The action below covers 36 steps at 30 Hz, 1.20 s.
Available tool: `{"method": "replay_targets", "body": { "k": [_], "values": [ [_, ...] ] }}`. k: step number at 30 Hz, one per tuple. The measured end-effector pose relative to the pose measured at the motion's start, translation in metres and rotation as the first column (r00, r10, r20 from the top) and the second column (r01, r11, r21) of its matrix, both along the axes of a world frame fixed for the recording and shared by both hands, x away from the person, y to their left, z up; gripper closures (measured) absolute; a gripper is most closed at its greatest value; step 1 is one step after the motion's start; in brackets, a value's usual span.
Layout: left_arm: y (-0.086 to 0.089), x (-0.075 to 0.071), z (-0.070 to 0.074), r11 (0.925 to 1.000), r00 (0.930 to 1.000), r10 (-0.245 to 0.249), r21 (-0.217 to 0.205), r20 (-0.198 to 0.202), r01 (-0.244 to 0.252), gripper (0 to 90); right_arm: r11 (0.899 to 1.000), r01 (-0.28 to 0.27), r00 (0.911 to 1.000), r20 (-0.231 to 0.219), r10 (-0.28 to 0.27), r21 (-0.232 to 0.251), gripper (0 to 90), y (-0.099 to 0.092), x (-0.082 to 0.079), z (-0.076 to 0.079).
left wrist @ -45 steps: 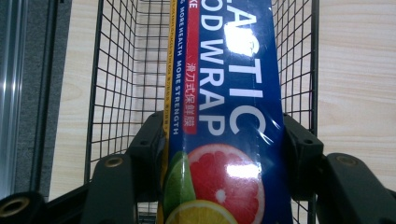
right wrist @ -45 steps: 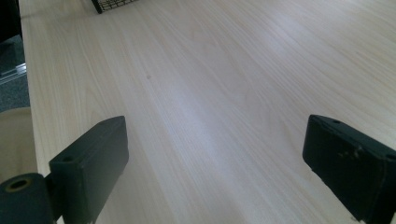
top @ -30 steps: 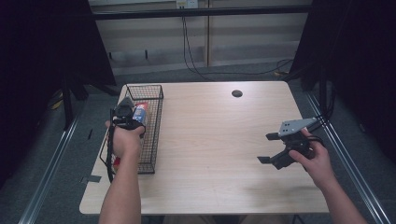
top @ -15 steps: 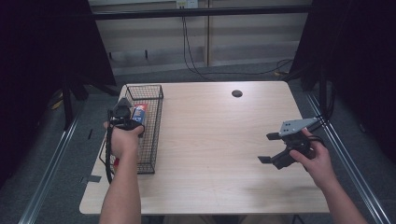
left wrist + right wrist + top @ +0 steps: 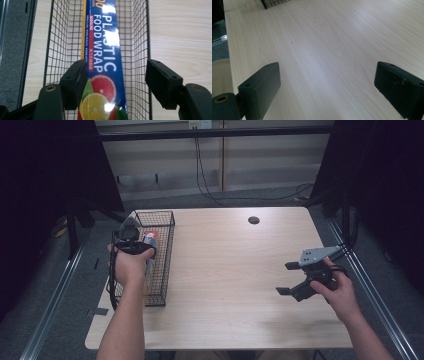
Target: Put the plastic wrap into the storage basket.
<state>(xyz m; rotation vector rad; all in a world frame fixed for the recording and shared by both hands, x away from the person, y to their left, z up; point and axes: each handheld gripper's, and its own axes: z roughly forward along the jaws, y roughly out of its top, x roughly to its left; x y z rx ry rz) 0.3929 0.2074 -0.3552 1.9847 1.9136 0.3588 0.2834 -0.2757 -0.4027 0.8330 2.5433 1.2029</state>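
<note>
From the high view, the left gripper (image 5: 131, 231) hangs over the wire basket (image 5: 167, 251) at the table's (image 5: 235, 285) left edge, with the box of plastic wrap (image 5: 149, 239) lying inside it; the right gripper (image 5: 289, 279) waits well apart over bare wood, its jaws spread. In the left gripper view, the box (image 5: 106, 62) runs lengthwise down the basket (image 5: 140, 50), and the jaws have just been opening: one sits close against the box's side, the other stands clear. The risk I see is that near jaw dragging the box askew, or catching the mesh as the hand lifts. In the right gripper view, wide jaws frame empty tabletop (image 5: 324, 62), so little can go wrong there.
</note>
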Motion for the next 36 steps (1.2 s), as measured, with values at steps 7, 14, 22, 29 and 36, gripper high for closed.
{"method": "replay_targets", "body": {
  "k": [7, 14, 22, 29, 36],
  "values": [
    [-0.002, -0.003, 0.008, 0.9987, 0.9992, -0.029, -0.041, 0.026, 0.030, 31.9, 1.000, 0.001, 1.0000, -0.004, -0.001, 0.005, 6.7, 0.000, 0.000, 0.001],
    [-0.013, -0.004, 0.013, 0.9948, 0.9962, -0.076, -0.065, 0.042, 0.079, 28.1, 1.000, -0.004, 1.0000, -0.001, 0.004, 0.001, 6.7, 0.002, 0.000, 0.000],
    [-0.030, -0.006, 0.015, 0.9874, 0.9900, -0.125, -0.089, 0.065, 0.131, 22.7, 1.000, -0.002, 1.0000, 0.000, 0.002, 0.003, 6.7, 0.001, 0.000, 0.001],
    [-0.047, -0.008, 0.015, 0.9758, 0.9800, -0.183, -0.107, 0.080, 0.191, 19.4, 1.000, -0.004, 1.0000, -0.002, 0.004, 0.004, 6.7, 0.000, 0.000, 0.001],
    [-0.063, -0.010, 0.016, 0.9599, 0.9661, -0.240, -0.125, 0.095, 0.251, 17.1, 1.000, -0.002, 1.0000, -0.002, 0.002, 0.004, 6.7, 0.001, 0.000, 0.001]
  ]
}}
